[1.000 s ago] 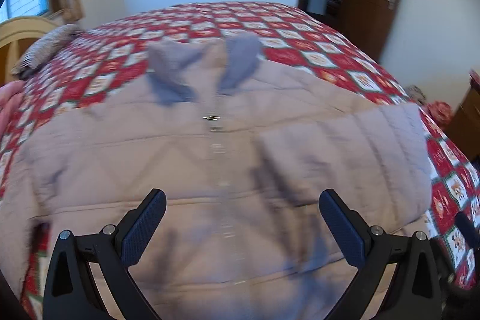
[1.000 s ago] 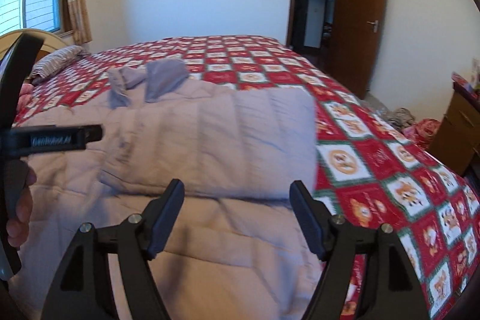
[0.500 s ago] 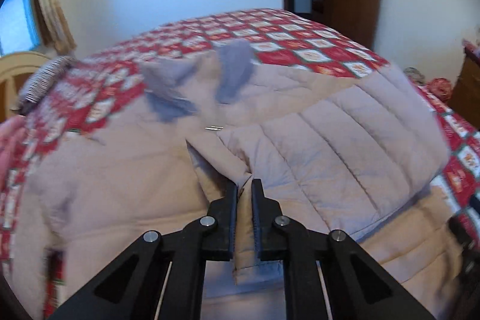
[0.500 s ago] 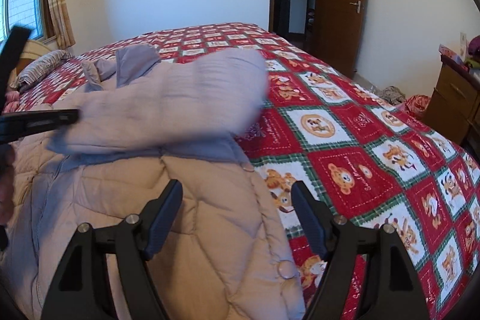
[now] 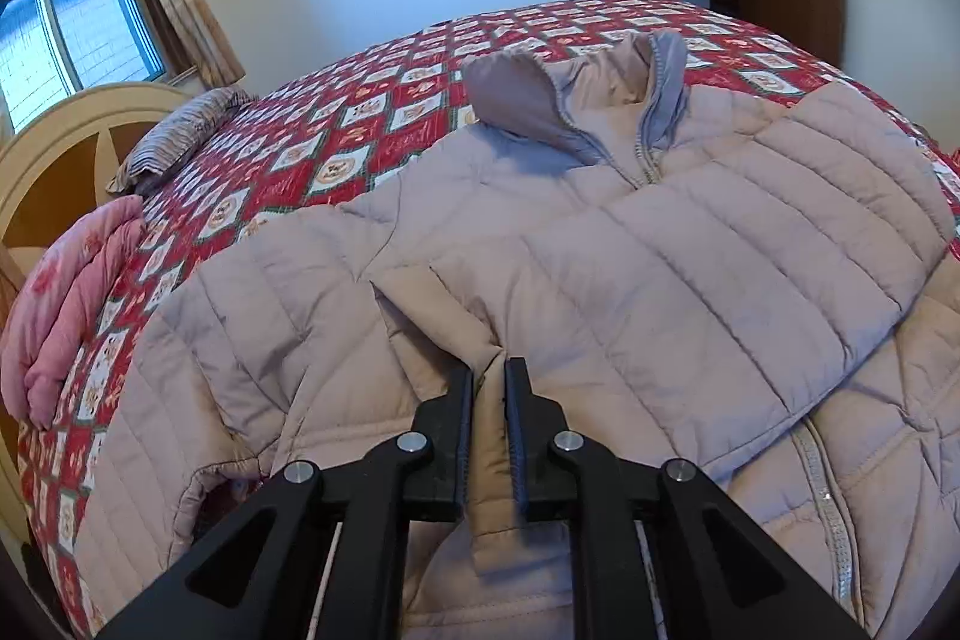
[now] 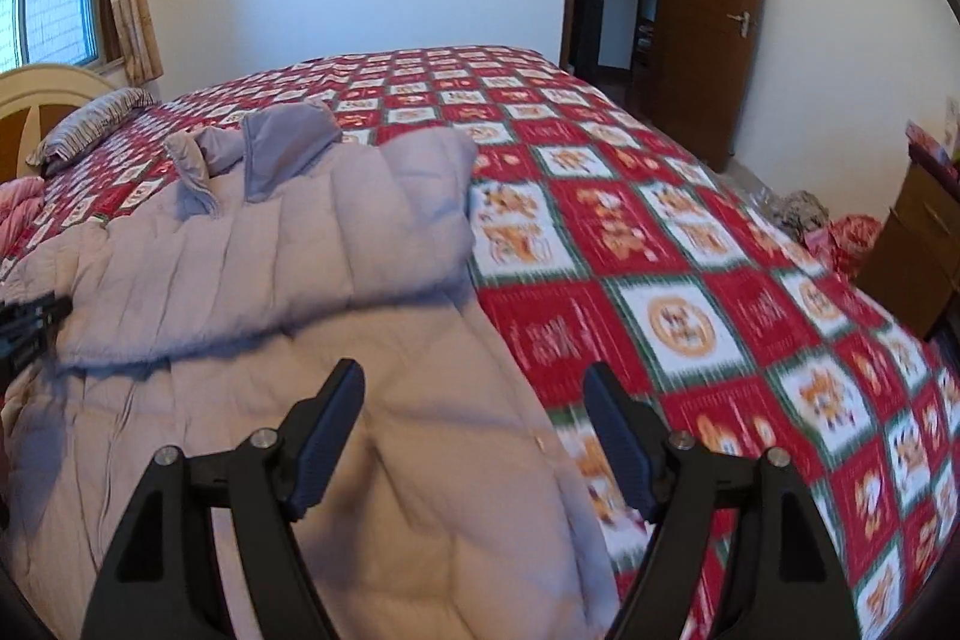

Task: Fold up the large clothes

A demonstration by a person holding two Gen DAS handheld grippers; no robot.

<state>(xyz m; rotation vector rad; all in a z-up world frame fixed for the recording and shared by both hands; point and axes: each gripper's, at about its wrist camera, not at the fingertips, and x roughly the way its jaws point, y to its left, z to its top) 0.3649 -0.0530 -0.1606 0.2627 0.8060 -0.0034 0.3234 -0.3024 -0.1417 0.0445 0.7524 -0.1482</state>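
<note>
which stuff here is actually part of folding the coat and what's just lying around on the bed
Part of the job:
- padded coat, one sleeve folded across its front
- left tool, shut on the sleeve cuff
- right tool, open above the coat

Just lying about:
- striped pillow
- pink quilt
- patterned bedspread

Left tool [image 5: 487, 376] clamped sleeve [image 5: 690, 280], drew it across jacket [image 5: 270, 340].

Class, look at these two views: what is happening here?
A person with two handheld grippers is folding a padded jacket spread on a bed. The left gripper is shut on the cuff of a sleeve folded across the jacket's front. The right gripper hovers open over the jacket's edge, holding nothing.
</note>
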